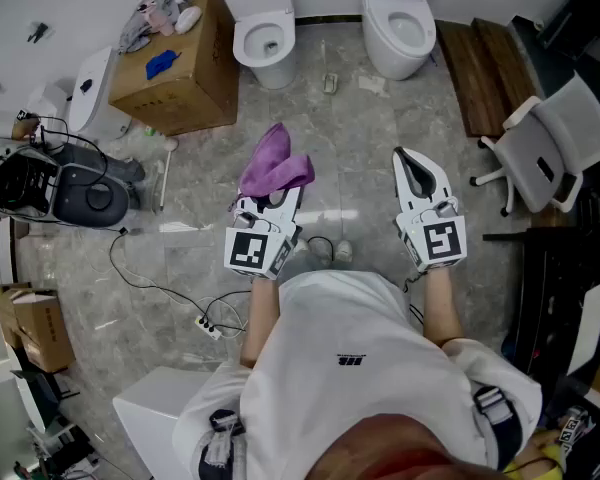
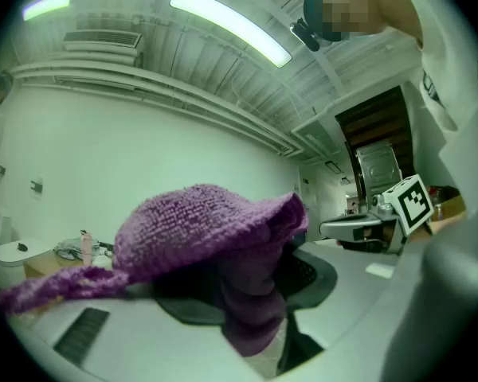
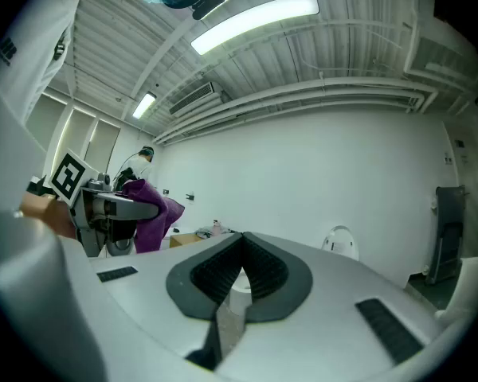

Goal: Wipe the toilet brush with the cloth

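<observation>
My left gripper point(image 1: 278, 192) is shut on a purple cloth point(image 1: 274, 165), which bunches up over its jaws and hides the tips. In the left gripper view the cloth point(image 2: 207, 229) drapes over the pads and hangs down between them. My right gripper point(image 1: 408, 160) is held level beside it, shut with nothing in it; its ribbed pads point(image 3: 259, 270) meet. From the right gripper view I see the left gripper point(image 3: 111, 209) and the cloth point(image 3: 158, 213) at the left. A thin white rod point(image 1: 163, 176) lies on the floor to the left; I cannot tell whether it is the brush.
Two white toilets point(image 1: 264, 30) point(image 1: 401, 20) stand ahead. A cardboard box point(image 1: 180, 73) with clutter on top is at the upper left, a black machine point(image 1: 65, 188) further left. A white office chair point(image 1: 555, 148) and wooden bench point(image 1: 477, 68) are at the right. A cable and power strip point(image 1: 210, 326) lie on the floor.
</observation>
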Demonstrator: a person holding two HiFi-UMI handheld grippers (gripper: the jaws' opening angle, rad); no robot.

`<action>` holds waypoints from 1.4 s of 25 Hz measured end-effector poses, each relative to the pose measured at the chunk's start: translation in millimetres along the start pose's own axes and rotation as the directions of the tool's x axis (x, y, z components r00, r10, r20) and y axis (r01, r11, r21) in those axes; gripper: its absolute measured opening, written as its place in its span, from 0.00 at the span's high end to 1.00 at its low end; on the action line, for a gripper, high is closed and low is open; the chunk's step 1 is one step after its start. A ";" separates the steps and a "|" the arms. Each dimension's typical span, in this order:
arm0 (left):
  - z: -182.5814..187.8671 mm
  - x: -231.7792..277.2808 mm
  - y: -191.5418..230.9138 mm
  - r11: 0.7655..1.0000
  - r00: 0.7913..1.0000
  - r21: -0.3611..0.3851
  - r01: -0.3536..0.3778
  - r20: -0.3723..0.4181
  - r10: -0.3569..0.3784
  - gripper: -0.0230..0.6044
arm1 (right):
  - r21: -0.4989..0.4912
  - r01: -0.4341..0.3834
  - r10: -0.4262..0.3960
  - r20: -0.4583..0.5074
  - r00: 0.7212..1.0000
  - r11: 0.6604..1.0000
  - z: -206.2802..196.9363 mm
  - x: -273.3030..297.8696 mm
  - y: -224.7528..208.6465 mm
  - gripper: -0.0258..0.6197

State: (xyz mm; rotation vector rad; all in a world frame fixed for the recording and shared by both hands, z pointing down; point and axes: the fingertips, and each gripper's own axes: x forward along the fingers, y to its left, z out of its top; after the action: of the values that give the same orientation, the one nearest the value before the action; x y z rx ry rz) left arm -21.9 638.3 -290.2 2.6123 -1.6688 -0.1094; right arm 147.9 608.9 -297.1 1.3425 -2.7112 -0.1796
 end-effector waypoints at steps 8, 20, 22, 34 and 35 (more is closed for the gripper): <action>-7.3 35.9 -8.0 1.000 1.000 0.002 -0.002 -0.008 0.002 0.68 | 0.021 -0.004 0.003 0.032 0.999 1.000 -6.6 8.8 -18.8 0.97; -24.9 90.5 35.0 1.000 1.000 -0.018 0.006 -0.014 -0.006 0.68 | 0.016 -0.025 0.025 -0.015 1.000 1.000 -32.4 77.5 -40.0 0.97; -27.4 105.2 46.7 1.000 1.000 -0.019 0.011 -0.015 -0.012 0.68 | 0.010 -0.021 0.021 -0.024 0.999 1.000 -36.4 94.9 -47.8 0.97; -33.9 196.8 148.1 0.998 0.998 -0.043 0.053 -0.021 -0.054 0.68 | 0.015 -0.004 0.005 -0.071 0.997 1.000 -49.4 224.8 -78.3 0.97; -34.8 204.1 156.6 0.998 0.998 -0.044 0.055 -0.022 -0.056 0.68 | 0.012 -0.002 0.003 -0.075 0.997 1.000 -50.4 235.4 -80.9 0.96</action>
State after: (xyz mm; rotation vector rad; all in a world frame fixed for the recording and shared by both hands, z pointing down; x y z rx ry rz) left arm -75.3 387.1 -252.2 2.6181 -1.5689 -0.1152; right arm 77.0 369.9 -248.9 1.3216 -2.6562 -0.1103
